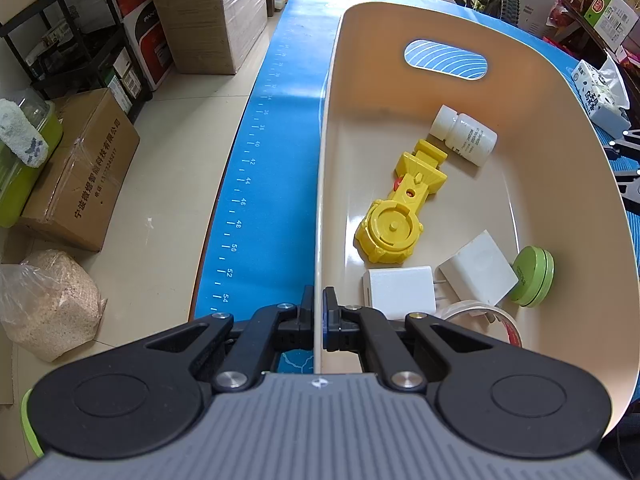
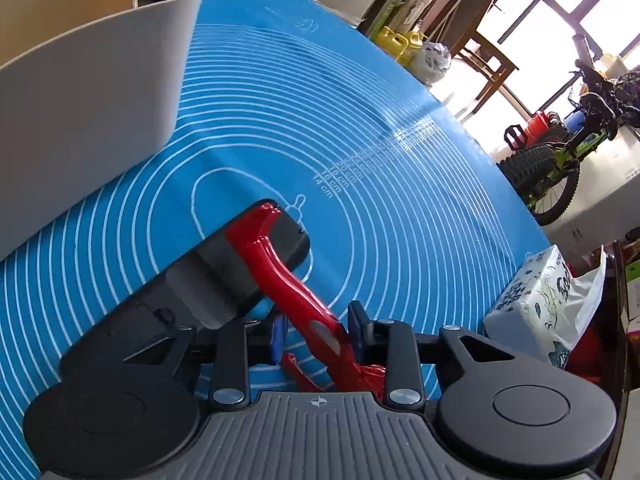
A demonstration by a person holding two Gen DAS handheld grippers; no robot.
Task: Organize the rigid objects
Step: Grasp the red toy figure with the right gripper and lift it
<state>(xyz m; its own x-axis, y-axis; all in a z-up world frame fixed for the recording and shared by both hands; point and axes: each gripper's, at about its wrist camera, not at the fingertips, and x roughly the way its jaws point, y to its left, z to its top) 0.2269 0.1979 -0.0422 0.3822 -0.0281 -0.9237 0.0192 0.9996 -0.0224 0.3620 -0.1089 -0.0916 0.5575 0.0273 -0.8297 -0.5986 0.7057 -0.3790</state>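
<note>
Bin (image 1: pixel 532 184) on blue mat (image 1: pixel 256 184), my left gripper (image 1: pixel 319 320) clamped on its near rim; inside: yellow toy (image 1: pixel 400 212), white bottle (image 1: pixel 464 134), two chargers (image 1: pixel 400 288), green tin (image 1: pixel 534 276), tape roll (image 1: pixel 480 310). My right gripper (image 2: pixel 318 340) pinches red tool (image 2: pixel 280 256) on mat.

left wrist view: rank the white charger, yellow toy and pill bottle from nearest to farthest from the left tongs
1. white charger, just ahead and right of the left tongs, on the bin floor
2. yellow toy, mid-bin
3. pill bottle, lying toward the far end
</note>
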